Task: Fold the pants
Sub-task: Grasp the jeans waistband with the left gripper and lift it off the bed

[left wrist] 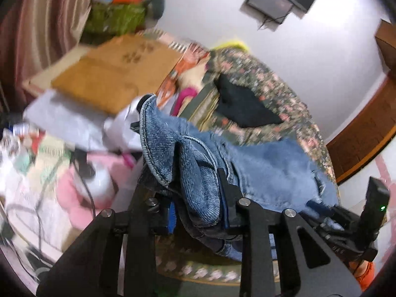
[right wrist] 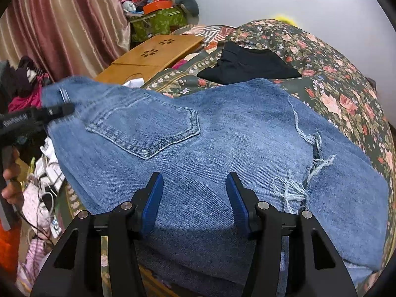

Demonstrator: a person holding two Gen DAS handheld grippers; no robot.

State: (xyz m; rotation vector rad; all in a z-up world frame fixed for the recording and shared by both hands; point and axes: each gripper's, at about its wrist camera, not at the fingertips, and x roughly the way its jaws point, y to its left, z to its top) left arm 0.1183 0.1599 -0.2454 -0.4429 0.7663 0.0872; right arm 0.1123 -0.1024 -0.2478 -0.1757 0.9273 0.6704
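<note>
jeans half-folded on floral bedspread, heavy floppy denim; left gripper pinching bunched waistband, right gripper spread, empty above; grab thick seams, avoid frayed rip

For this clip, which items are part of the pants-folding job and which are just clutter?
Job:
- faded blue ripped denim jeans
- left gripper, shut on the jeans' waistband
- right gripper, open over the jeans

Lying about:
- black folded garment
- wooden lap tray with flower cut-outs
- green floral storage box
</note>
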